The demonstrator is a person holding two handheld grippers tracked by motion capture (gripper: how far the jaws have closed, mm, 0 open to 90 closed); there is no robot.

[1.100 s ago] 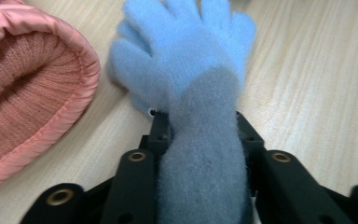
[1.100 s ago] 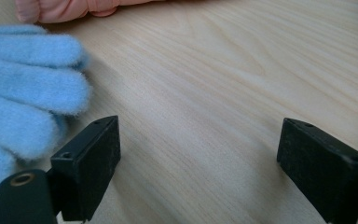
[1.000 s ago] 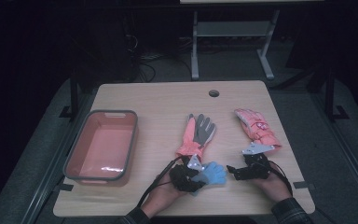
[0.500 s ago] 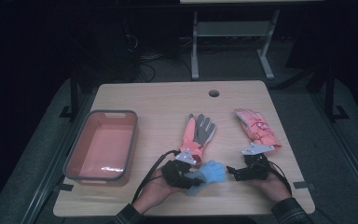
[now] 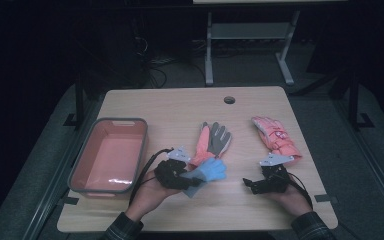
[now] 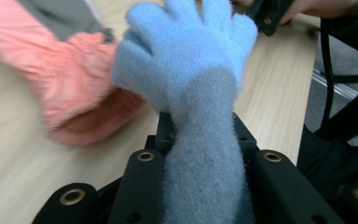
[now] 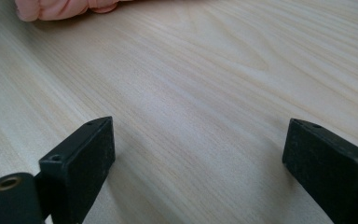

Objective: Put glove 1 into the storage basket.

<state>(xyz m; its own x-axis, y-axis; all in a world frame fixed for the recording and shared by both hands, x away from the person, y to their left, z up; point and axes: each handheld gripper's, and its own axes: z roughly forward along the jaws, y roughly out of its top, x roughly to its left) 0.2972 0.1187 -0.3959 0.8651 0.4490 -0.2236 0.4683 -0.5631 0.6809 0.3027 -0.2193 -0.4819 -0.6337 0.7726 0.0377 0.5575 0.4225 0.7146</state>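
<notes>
Tongs (image 6: pixel 200 186) on the left clamp blue glove (image 6: pixel 186 60) above table (image 5: pixel 180 107).

Wooden table (image 5: pixel 180 107) bears a bin (image 5: pixel 82 170) and two gloves (image 5: pixel 211 141) (image 5: pixel 274 135).

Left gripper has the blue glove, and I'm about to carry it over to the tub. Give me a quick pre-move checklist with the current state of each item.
1. Grip: left gripper has its jaws closed on the grey cuff of the blue glove: ok.
2. Glove lifted off the table: cannot tell; its fingers overlap the cuff of the pink and grey glove in the high view.
3. Pink tub ready to receive: ok, nothing inside it.
4. Path from the glove to the tub: ok, bare tabletop between them.
5. Right gripper out of the way: ok, jaws open, nothing between them, resting on the far side from the tub.
6. Pink glove undisturbed: ok, lying beyond the right gripper.
</notes>
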